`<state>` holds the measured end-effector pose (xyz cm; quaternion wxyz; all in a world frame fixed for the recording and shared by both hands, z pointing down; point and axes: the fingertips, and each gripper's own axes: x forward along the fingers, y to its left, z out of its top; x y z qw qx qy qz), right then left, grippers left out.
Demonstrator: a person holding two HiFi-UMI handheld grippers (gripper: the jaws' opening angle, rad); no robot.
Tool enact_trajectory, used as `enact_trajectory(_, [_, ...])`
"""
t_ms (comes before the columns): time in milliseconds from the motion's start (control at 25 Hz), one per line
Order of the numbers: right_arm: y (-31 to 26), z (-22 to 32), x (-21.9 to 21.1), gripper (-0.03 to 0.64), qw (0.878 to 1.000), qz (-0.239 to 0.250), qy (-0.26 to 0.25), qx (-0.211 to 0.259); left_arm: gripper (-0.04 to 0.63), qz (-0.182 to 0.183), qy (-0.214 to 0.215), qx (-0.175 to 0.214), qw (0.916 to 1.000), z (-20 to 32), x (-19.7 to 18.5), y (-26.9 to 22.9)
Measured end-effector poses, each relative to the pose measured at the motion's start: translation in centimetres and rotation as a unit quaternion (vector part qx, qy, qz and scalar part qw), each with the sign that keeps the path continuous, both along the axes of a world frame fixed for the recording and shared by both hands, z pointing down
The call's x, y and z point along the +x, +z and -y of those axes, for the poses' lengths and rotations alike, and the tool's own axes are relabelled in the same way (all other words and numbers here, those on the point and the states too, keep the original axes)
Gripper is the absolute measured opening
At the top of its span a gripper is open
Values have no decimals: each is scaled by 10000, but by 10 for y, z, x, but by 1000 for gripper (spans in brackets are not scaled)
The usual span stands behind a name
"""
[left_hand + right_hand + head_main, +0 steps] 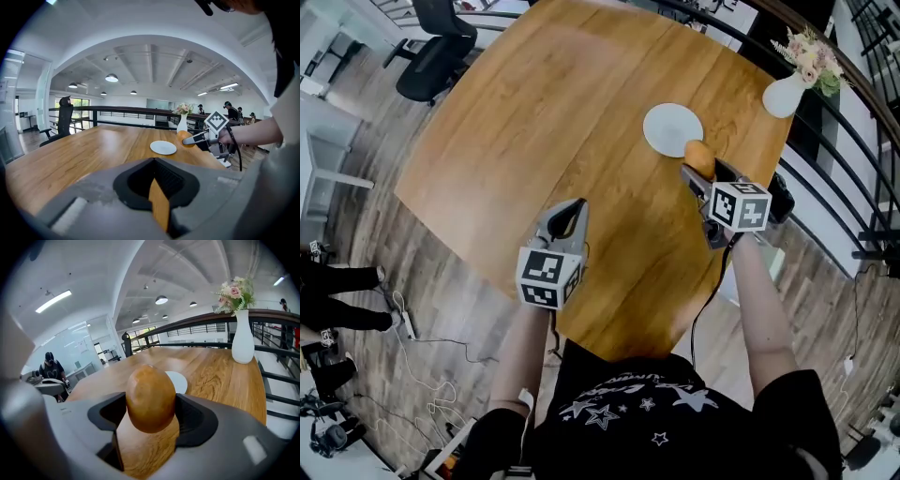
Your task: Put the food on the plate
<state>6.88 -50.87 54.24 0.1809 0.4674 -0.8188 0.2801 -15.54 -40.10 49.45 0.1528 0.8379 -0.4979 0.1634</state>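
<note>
Food: brown, egg-shaped roll, upright between the fingers of the right gripper, pressed from both sides, its top standing above the fingertips.
Right fingers: set wide, clamped on the roll.
Plate: white, round, bare, lying just past the right fingertips; from the head view the roll sits at its near rim. Whether the roll is over the rim or just short of it is hard to tell.
Counter: wood, under the right fingers and the plate.
Left gripper: well apart to the left of the right fingers, over the counter's near part.
Left fingers: seem to meet at the tips, with only a thin strip of counter showing behind them; nothing held.
Vase: white with pink flowers, beyond the right fingers and to their right, near the counter's edge.
Chair: black office chair, far past the left fingers, off the counter.
</note>
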Motion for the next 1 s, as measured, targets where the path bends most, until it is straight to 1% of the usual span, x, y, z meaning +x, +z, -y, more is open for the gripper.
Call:
enact_trajectory(240, [9, 38, -6, 330, 9997, -238, -43, 23, 2, -98, -68, -190, 9997, 15, -5, 24])
enact_trajectory(440, [33, 71, -9, 330, 9970, -759, -69, -138, 2, -209, -131, -253, 9994, 25, -6, 35])
enact_trajectory(560, [41, 86, -12, 330, 9955, -931, -55, -186, 2, -228, -157, -261, 9993, 30, -10, 39])
enact_trajectory(720, [49, 97, -22, 330, 9928, -1161, -191, -223, 2, -243, -225, -272, 9991, 36, -18, 44])
enact_trajectory(920, [57, 102, -27, 330, 9854, -1636, -419, -200, 2, -277, -277, -291, 9988, 38, -19, 47])
enact_trajectory(1000, [60, 103, -30, 330, 9833, -1751, -471, -172, 2, -281, -289, -308, 9987, 37, -21, 49])
